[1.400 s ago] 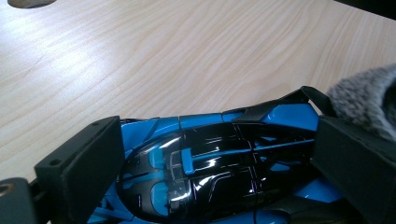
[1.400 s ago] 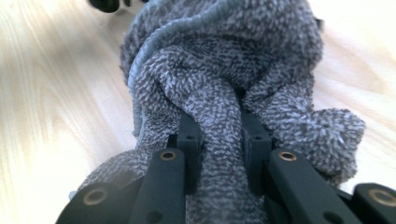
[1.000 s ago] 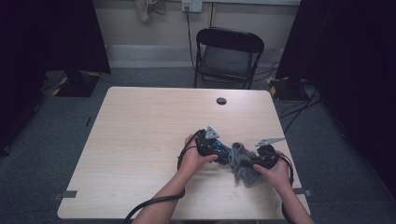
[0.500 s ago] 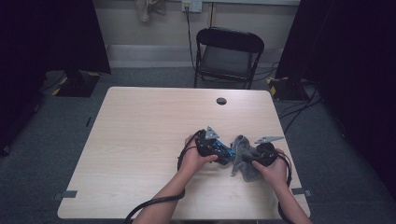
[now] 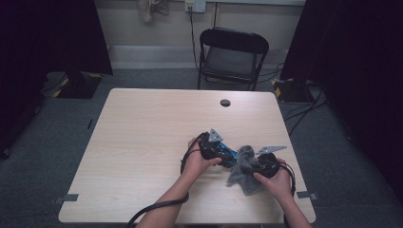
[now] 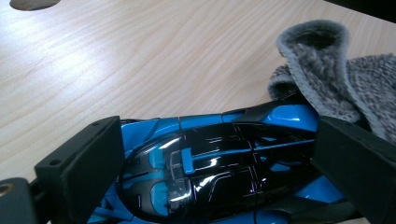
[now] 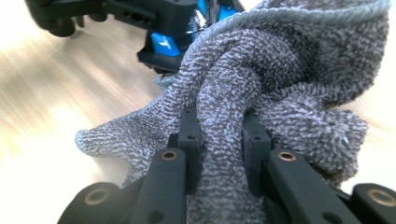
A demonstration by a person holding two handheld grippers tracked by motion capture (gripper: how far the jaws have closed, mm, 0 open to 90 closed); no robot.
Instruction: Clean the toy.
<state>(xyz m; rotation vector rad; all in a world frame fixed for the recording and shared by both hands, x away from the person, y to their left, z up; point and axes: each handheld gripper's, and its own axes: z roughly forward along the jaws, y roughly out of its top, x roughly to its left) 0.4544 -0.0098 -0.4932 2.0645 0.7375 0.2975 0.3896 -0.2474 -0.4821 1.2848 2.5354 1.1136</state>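
Observation:
A blue and black toy car (image 6: 210, 158) sits crosswise between the jaws of my left gripper (image 6: 217, 154), whose pads press on its two sides. In the high view the left gripper (image 5: 219, 151) holds the car (image 5: 229, 156) just above the table, right of centre. My right gripper (image 7: 219, 135) is shut on a bunched grey terry cloth (image 7: 280, 70). The cloth (image 5: 242, 168) hangs from the right gripper (image 5: 256, 166) and lies against the car's end. The cloth's edge (image 6: 336, 79) drapes over the car's far right corner.
The light wood table (image 5: 142, 142) has a dark cable hole (image 5: 225, 102) near its far edge. A black folding chair (image 5: 232, 52) stands beyond the table. A black cable (image 5: 157, 209) trails from the left hand off the near edge.
The right hand has shifted a little leftward and nearer with the cloth, sliding it against the car. The left hand and car have kept still.

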